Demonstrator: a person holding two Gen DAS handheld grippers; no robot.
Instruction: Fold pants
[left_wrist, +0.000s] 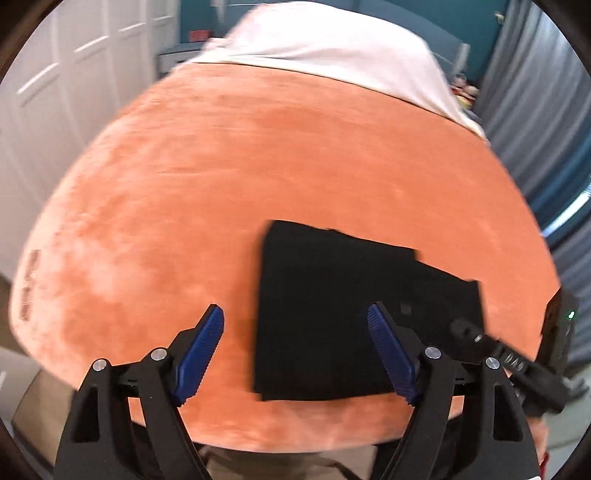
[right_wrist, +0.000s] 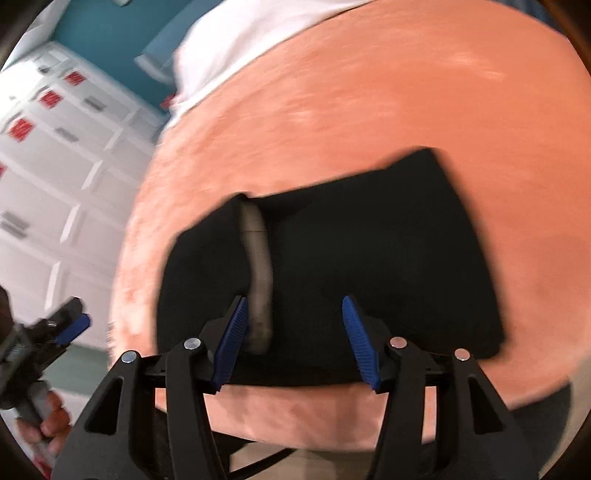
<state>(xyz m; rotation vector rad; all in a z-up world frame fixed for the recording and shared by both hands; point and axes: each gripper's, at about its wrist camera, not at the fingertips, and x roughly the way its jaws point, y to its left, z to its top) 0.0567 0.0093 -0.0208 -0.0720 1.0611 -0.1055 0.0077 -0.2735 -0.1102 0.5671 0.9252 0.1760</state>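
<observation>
- The black fabric pants (left_wrist: 354, 314) lie folded into a compact, roughly rectangular stack on the orange plush blanket (left_wrist: 258, 177), close to the blanket's near edge.
- A grey band (right_wrist: 258, 277), seemingly a lining or waistband strip, shows along a fold on the left part of the pants in the right wrist view.
- The left gripper (left_wrist: 295, 350), black with blue ribbed finger pads (left_wrist: 201, 354), hangs above the near left corner of the pants; its fingers are spread wide with nothing between them.
- The right gripper (right_wrist: 291, 339) hovers over the near edge of the pants, its blue pads (right_wrist: 360, 343) apart and holding nothing; whether they touch the cloth is unclear.
- Beyond the pants, at the far end of the blanket, lies a white sheet (left_wrist: 332, 48).
- To the left of the pants, past the blanket's edge, stand white panelled cabinet doors (right_wrist: 55, 177) with red stickers.
- Both views are blurred.
</observation>
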